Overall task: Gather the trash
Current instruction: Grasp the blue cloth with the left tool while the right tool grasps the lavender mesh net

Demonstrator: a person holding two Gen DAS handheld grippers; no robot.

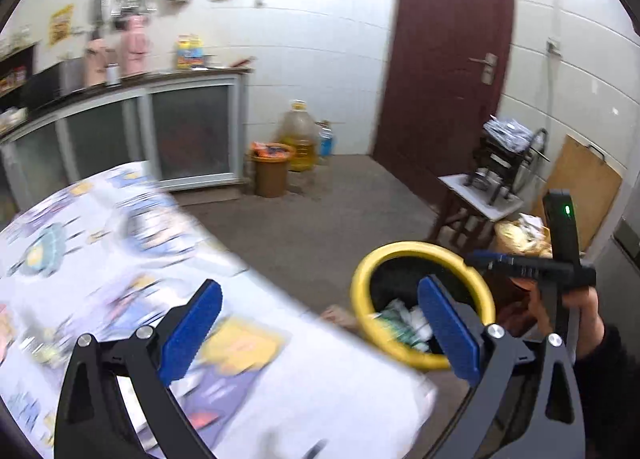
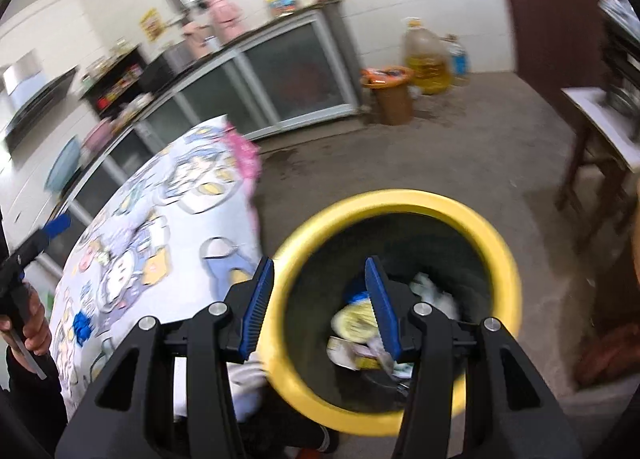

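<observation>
At the far left stands the desk (image 1: 100, 227), draped in a cartoon-printed cloth (image 2: 168, 235) whose pattern is smeared by blur, so small items on it cannot be made out with any confidence. The left tongs (image 1: 320, 333) hang over the desk's near corner with their blue pads (image 1: 192, 333) spread wide apart and nothing between them. In the right wrist view the same tongs show at the left edge, gripped by a hand (image 2: 32, 323) in a dark sleeve.

Just beside the desk, on the concrete floor (image 2: 400, 155), sits the yellow-rimmed bin (image 2: 508, 259) with a dark inside. Trash (image 2: 356, 319) lies at its bottom: crumpled white paper, a yellowish round wrapper and some flat packets. The right tongs (image 2: 322, 307) hover above the bin's mouth, jaws partly apart and empty, one pad over the rim, the other over the opening. The right hand (image 1: 580, 311) holding them appears at the right of the left wrist view.

Further back, a brown bucket (image 1: 272, 171) topped with orange wrappers stands by a large oil jug (image 1: 298, 139), near the dark red door (image 1: 448, 59). To the right is a small wooden stool (image 1: 476, 203).
</observation>
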